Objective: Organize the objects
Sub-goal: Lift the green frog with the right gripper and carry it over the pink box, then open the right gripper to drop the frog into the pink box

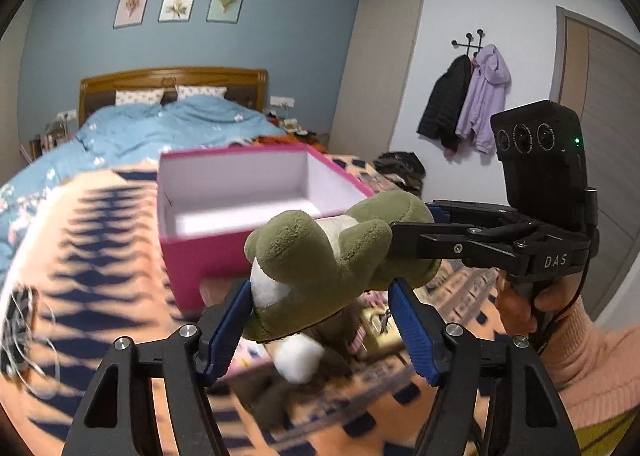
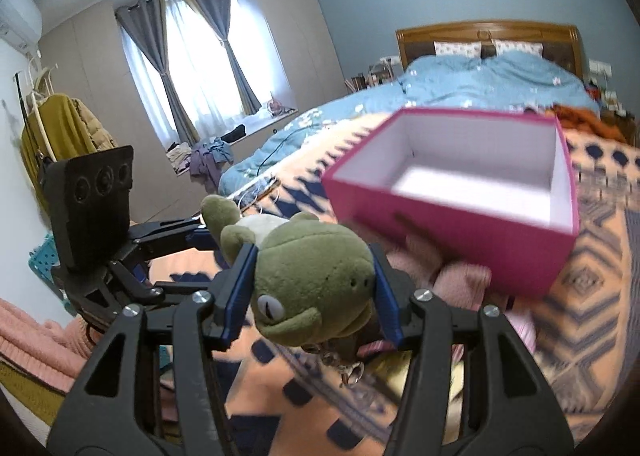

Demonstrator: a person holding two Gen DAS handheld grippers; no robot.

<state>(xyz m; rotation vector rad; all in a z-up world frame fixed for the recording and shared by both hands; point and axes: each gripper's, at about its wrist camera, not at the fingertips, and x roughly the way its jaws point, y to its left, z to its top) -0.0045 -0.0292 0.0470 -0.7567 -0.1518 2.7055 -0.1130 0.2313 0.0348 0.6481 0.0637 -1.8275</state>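
We pinch the soft green plush frog (image 2: pixel 316 276) in our right gripper (image 2: pixel 312 292). Our left gripper (image 1: pixel 320 328) straddles its legs, contact unclear. The rigid pink box (image 2: pixel 460 224) sits open on the patterned blanket (image 2: pixel 592 276).

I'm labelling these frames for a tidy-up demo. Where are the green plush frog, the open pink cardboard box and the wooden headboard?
green plush frog (image 2: pixel 316 276): right wrist view, on its head.
open pink cardboard box (image 2: pixel 460 232): right wrist view, near outer wall.
wooden headboard (image 1: pixel 172 76): left wrist view, top rail.

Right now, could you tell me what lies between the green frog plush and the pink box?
Nothing stands between them: beyond the frog plush only patterned blanket shows before the pink box, in the right wrist view.
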